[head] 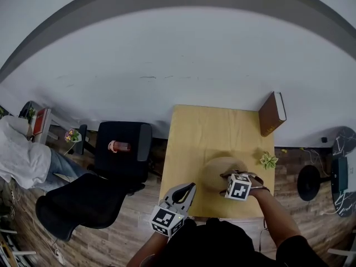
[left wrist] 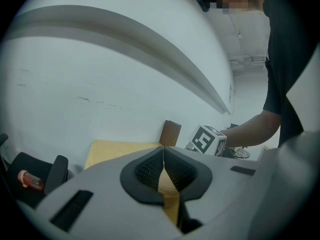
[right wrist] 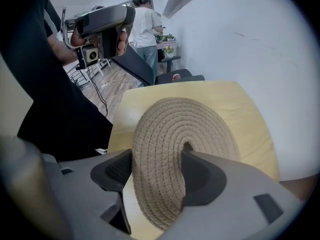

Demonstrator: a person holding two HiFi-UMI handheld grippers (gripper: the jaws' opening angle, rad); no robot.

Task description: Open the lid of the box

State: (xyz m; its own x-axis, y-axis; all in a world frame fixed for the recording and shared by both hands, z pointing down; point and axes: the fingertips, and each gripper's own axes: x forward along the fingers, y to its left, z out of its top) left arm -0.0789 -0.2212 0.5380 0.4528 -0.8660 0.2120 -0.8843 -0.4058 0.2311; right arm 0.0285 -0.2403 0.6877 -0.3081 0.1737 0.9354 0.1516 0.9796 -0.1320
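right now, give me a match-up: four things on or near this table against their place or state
1 round beige woven rope lid
2 brown book-shaped block
3 small green leafy ornament
4 left tongs

a shut, empty
b standing at the light wooden table's far right corner
c clamped between the right tongs
d lying by the table's right edge

Pairs: 1-c, 2-b, 3-d, 4-a

No word, number or brand can be read in any view. The only printed signs are black-and-white square markers — one set on the left cube (head: pixel 167 220) of the left gripper (head: pixel 190 190), another on the right cube (head: pixel 239 187) of the right gripper (head: pixel 225 183) — patterns, not letters.
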